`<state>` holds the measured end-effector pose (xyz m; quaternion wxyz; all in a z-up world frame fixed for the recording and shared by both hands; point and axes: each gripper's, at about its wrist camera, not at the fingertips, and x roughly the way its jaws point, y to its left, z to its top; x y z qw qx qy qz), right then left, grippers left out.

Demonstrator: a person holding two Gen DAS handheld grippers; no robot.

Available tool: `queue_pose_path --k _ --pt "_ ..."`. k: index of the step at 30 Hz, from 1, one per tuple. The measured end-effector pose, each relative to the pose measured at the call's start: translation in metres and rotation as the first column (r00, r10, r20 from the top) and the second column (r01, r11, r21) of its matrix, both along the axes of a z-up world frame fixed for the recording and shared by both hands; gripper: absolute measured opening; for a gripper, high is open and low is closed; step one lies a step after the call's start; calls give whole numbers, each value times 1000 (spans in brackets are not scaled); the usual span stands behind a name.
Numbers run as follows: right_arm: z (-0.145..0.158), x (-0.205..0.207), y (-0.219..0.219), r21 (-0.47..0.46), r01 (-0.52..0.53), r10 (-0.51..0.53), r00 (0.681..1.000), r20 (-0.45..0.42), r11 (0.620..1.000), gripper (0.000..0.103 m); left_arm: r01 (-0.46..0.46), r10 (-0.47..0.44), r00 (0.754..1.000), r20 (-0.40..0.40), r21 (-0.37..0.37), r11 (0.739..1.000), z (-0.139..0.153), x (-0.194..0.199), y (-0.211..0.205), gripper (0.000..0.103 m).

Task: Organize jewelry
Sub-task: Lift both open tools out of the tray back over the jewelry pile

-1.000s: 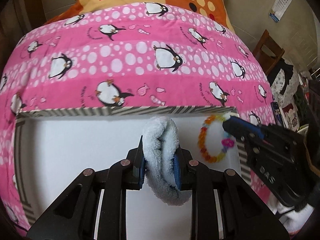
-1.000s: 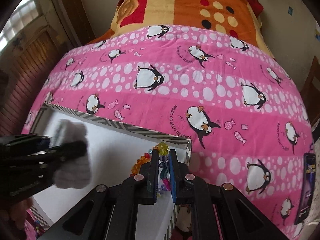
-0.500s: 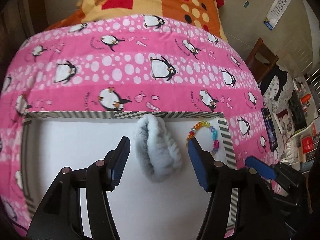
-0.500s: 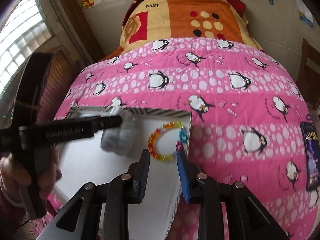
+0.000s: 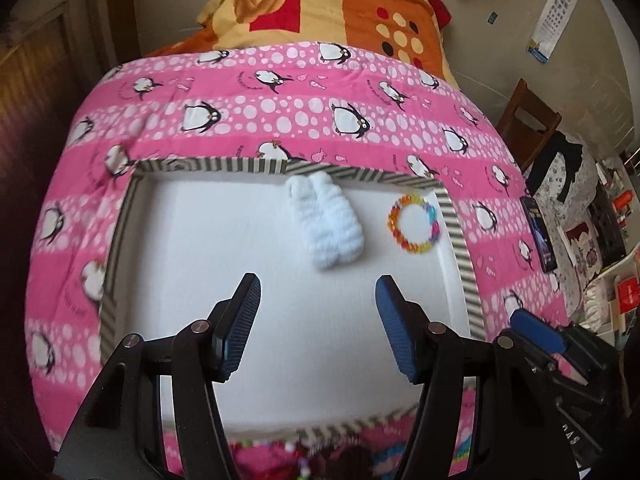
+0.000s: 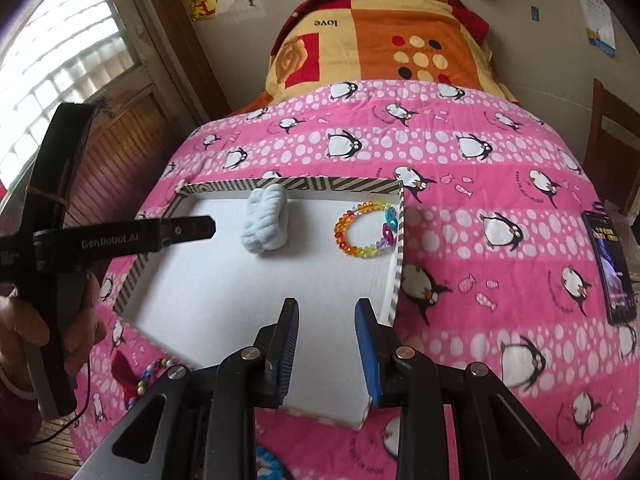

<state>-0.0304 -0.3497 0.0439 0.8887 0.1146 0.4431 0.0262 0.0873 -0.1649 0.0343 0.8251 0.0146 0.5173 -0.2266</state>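
Looking along the left tool point(image 5: 316, 320): jaws spread wide, nothing between the blue pads, hanging above the white floor of the tray point(image 5: 456, 236). Tray is shallow with a striped rim and sits on the bed point(image 5: 280, 120) with its pink penguin cover. Fluffy pale-blue scrunchie point(image 5: 328, 222) lies inside, its far end touching the far rim. Beaded bracelet point(image 5: 414, 224) lies flat just beside the right rim, apart from the scrunchie. Right tool point(image 5: 536, 340) shows at lower right edge. More beads at the bottom edge, outside the tray, too blurred to name

Right wrist view: right tool point(image 6: 326, 344) jaws parted, less wide than the left's, empty, over the near right corner of the tray point(image 6: 394, 276). Bracelet point(image 6: 366, 230) touches or nearly touches the right wall; scrunchie point(image 6: 266, 224) sits by the far wall. Left tool point(image 6: 200, 228) reaches in from the left, fingertips near the scrunchie, not touching. Loose beaded pieces point(image 6: 150, 372) lie on the bed cover near the tray's front left edge

Handling judgement: scrunchie light, soft, squashes, forgiving, so pinch across the middle. Bracelet light, beads hard and glossy, likely slippery and floppy on elastic; pinch across one bead strand on the side away from the wall, gently
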Motion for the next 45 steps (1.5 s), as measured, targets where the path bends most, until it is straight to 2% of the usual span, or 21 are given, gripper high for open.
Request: queue_pose_path --k 7,10,17,21,25,36,45 --pt "3 -31 8 30 23 -24 1000 17 999 28 -23 21 998 63 24 999 11 -49 11 60" --pt "2 -41 11 34 24 -24 1000 11 999 32 -41 37 996 82 40 998 15 -69 13 60" --pt "8 -66 15 40 25 -25 999 22 999 33 -67 64 994 93 32 997 21 -102 15 60" --pt "11 -78 19 17 24 -24 999 27 1000 38 -76 72 992 104 35 996 24 -116 13 60" --pt "13 -84 21 16 24 -24 999 25 1000 38 -87 81 990 116 42 995 26 -127 14 60" --pt "13 -103 21 2 24 -24 1000 15 1000 38 -129 126 989 81 35 991 17 -148 31 60" --pt "1 -121 15 17 34 -34 999 -14 999 39 -125 123 991 47 54 991 6 -172 38 60"
